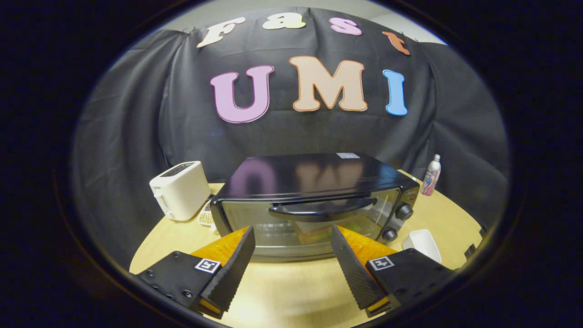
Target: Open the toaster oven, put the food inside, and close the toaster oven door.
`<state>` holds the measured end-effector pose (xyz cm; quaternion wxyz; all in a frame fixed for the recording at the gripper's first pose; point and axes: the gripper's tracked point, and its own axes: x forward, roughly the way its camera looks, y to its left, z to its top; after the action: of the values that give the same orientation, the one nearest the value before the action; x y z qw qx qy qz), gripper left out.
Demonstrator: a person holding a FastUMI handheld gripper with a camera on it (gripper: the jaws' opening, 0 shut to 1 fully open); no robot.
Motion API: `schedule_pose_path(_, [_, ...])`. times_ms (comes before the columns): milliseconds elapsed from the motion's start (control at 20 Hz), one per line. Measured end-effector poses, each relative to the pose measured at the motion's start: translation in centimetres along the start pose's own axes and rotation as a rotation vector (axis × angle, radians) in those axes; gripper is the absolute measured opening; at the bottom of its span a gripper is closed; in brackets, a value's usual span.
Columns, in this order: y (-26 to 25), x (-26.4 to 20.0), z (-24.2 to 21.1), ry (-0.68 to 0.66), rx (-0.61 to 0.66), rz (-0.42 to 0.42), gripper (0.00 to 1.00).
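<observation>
A black toaster oven point(314, 182) stands on the round wooden table point(291, 291), just ahead of my fingers. Its glass door point(273, 223) is closed, with a dark curved handle point(323, 208) across the top and two knobs point(396, 223) at the right. Through the glass, something with yellow and green tones point(314, 230) sits inside, too dim to identify. My gripper point(294, 241) is open, its fingers spread in front of the lower door with nothing between them.
A white pop-up toaster point(180, 190) stands left of the oven, with a small patterned item point(206, 214) beside it. A small white dish point(422, 243) lies right of the oven. A spray bottle point(431, 175) stands at the back right near the table edge.
</observation>
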<state>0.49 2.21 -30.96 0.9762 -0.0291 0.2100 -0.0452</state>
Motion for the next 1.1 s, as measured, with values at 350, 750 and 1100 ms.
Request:
schedule_pose_path(350, [-1.4,-1.3,1.3,-0.032,-0.024,-0.016,1.0])
schedule_pose_path(750, [-1.4,-5.6,12.8,-0.225,-0.084,-0.01,1.0])
schedule_pose_path(1100, [-1.0,-9.4,24.2,-0.39,-0.086,0.031,1.0])
